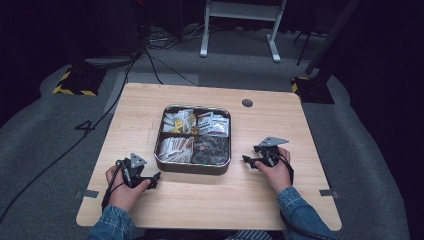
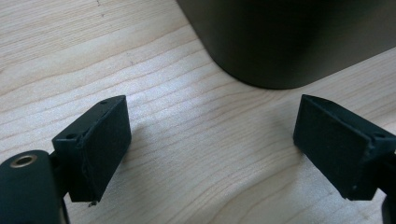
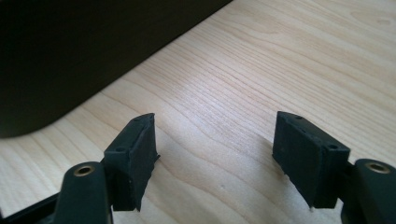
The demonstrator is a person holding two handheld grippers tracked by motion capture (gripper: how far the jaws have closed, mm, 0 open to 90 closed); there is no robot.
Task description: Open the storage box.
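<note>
We rest both hands on the table, left gripper and right gripper spread wide and empty, flanking the tin, probably ready to reach in.

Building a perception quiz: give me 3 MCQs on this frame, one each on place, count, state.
1. Where does the metal tin sit relative to the grippers?
A. Between them
B. Left of both
C. Right of both

2. How many compartments does the tin have?
A. Two
B. Four
C. Six

3. What state is the left gripper in?
A. Shut on a packet
B. Shut on nothing
C. Open

Answers: 1 A, the high view shows the left gripper at its left and the right gripper at its right. 2 B, dividers cross to make four sections. 3 C, its jaws stand apart over bare tabletop.
</note>
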